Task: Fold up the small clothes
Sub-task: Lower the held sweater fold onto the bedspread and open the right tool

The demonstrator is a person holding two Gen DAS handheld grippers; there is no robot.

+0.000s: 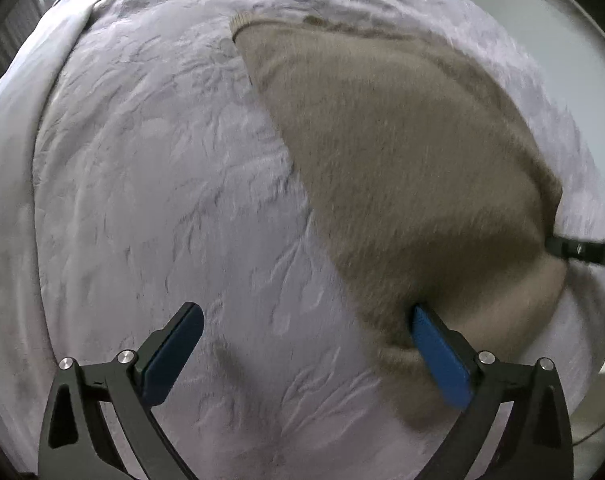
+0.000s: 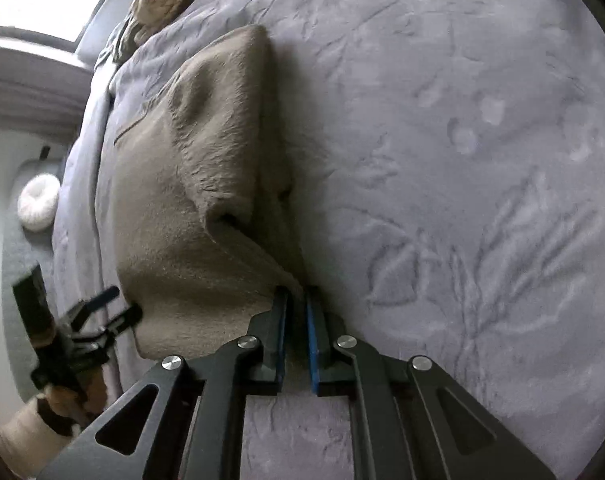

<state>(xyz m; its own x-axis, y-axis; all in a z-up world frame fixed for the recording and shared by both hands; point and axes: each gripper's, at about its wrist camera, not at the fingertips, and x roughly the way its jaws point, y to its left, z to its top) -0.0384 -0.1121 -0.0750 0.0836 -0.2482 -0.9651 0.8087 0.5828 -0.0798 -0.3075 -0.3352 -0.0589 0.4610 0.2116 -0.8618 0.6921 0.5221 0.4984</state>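
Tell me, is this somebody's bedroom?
Probably a bedroom. The tan garment lies on a wide, soft grey blanket like a bed cover, more crumpled clothes sit at its far end, and a bright window lights the room.

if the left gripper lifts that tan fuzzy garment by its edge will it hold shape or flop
The tan garment would probably flop: it already sags and creases where the right gripper pinches it. Its fuzzy nap likely grips the pads, so slipping seems unlikely. It looks light.
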